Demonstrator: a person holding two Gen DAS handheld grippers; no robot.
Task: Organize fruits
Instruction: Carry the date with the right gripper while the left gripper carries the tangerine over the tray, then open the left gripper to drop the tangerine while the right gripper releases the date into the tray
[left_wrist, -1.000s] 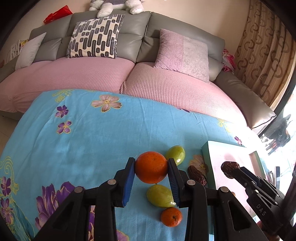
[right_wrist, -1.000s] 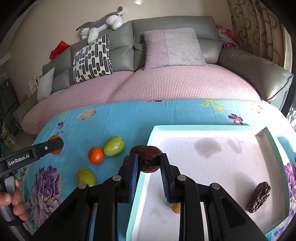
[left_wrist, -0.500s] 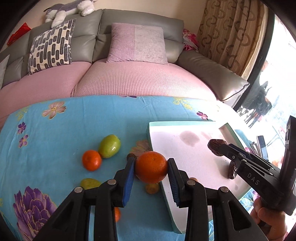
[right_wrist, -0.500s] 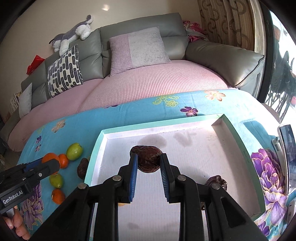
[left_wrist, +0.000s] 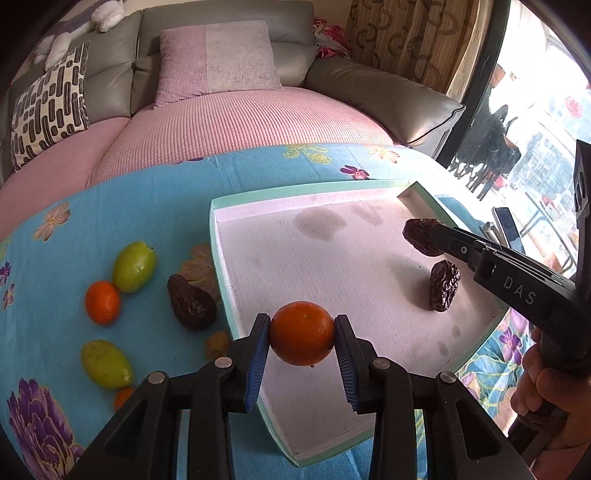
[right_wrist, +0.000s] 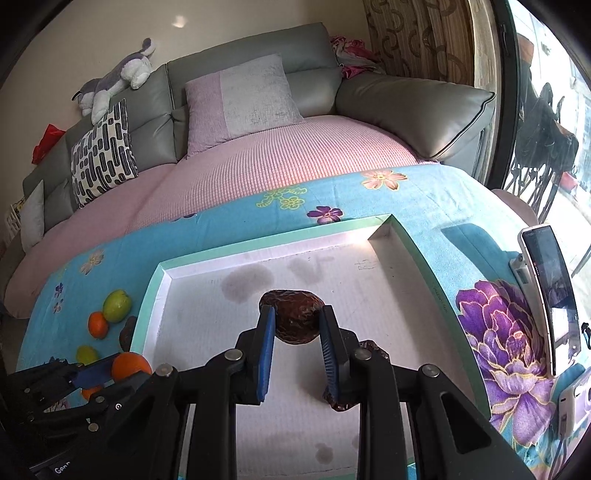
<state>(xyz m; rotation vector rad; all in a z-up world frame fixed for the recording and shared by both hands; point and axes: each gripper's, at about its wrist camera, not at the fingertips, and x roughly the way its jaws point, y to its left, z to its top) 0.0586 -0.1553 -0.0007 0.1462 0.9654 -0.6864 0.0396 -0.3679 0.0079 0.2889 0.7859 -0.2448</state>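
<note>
Now my left gripper clamps the orange, right gripper clamps a date; released high, the orange could roll off the tray.

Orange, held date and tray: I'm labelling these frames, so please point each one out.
orange (left_wrist: 301, 332), left wrist view, middle of its front.
held date (right_wrist: 293, 317), right wrist view, its wrinkled top between the pads.
tray (right_wrist: 275, 243), right wrist view, far green rim.

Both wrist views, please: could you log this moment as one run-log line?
left gripper: shut on round orange fruit, above tray edge | right gripper: shut on wrinkled brown date over white green-rimmed tray
</note>
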